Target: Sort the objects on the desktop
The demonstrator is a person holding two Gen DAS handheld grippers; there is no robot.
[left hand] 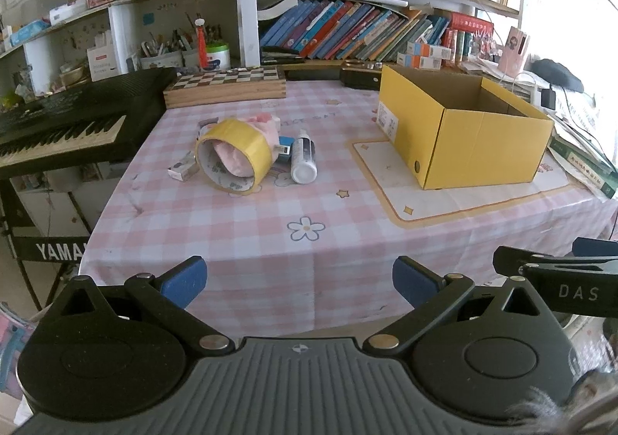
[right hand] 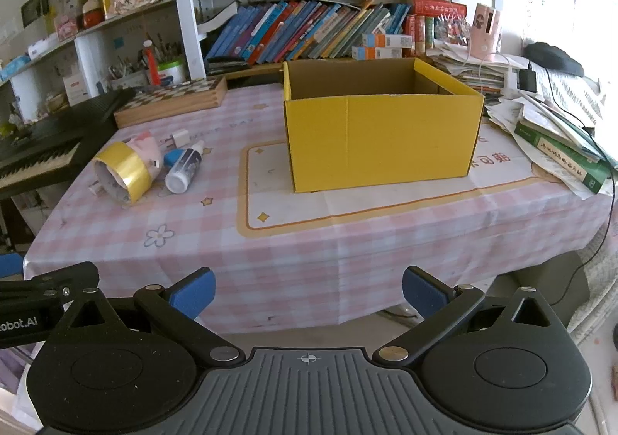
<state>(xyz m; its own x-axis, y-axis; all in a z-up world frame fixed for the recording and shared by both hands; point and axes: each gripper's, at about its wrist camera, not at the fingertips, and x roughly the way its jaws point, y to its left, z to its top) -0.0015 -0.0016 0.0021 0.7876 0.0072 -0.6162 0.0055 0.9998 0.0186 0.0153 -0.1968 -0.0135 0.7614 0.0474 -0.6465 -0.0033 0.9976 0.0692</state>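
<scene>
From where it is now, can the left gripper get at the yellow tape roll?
Probably yes. The left gripper is open, and only bare tablecloth lies before the yellow tape roll.

tape roll [left hand: 233, 153], bottle [left hand: 303, 156] lying beside open box [left hand: 463, 134].

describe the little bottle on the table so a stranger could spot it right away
Left of the yellow box lies a small pile on the pink checked cloth. The bottle lies at its right edge, beside the tape roll: the only white cylinder there, dark-labelled, on its side.
</scene>
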